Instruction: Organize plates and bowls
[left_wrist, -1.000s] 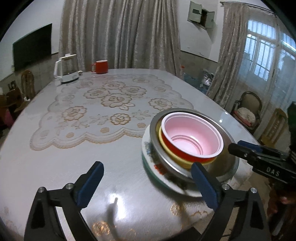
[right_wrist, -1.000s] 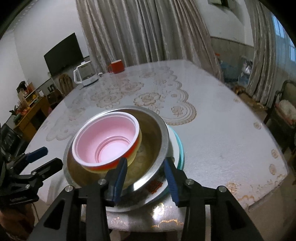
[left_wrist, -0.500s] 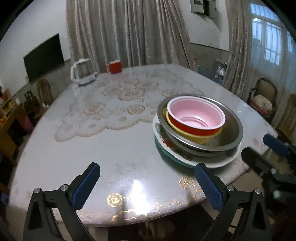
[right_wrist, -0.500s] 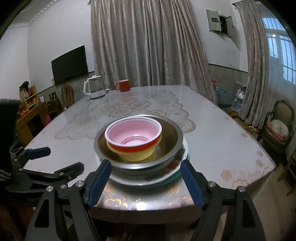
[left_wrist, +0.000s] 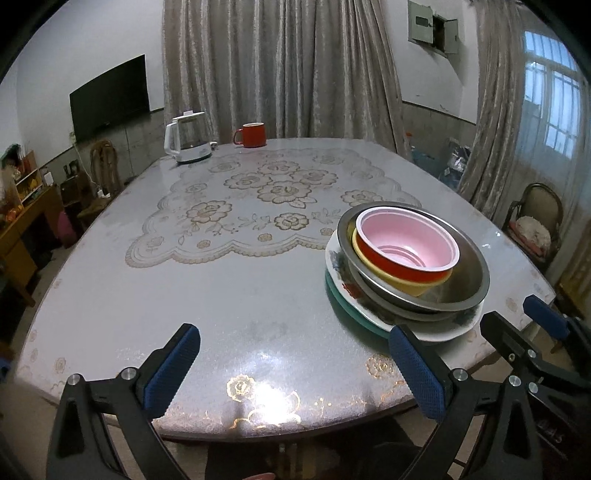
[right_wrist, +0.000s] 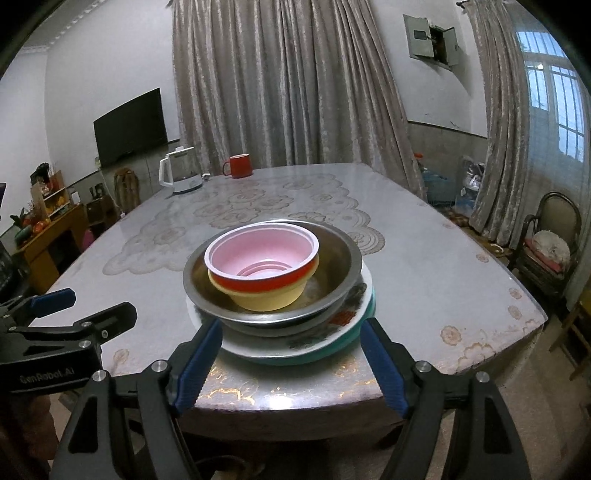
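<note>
My left gripper (left_wrist: 291, 358) has its fingers spread wide over the near edge of the table (left_wrist: 229, 295), nothing between them. My right gripper (right_wrist: 291, 350) has just been opening; its fingers stand apart either side of the near rim of the stack, with no pad pressing on it as far as I can see.

The stack sits near the table's front edge, on my right side. From the bottom: a teal plate (right_wrist: 354, 332), a white flowered plate (right_wrist: 332, 325), a steel bowl (right_wrist: 332, 266), a yellow bowl (right_wrist: 273, 299), and a red bowl (right_wrist: 266, 254) with a pink inside on top. The two small bowls lean toward the steel bowl's left wall.

A white kettle (left_wrist: 186, 138) and a red mug (left_wrist: 253, 134) stand well apart from the stack at the far end, beyond the lace cloth (left_wrist: 258, 206).
</note>
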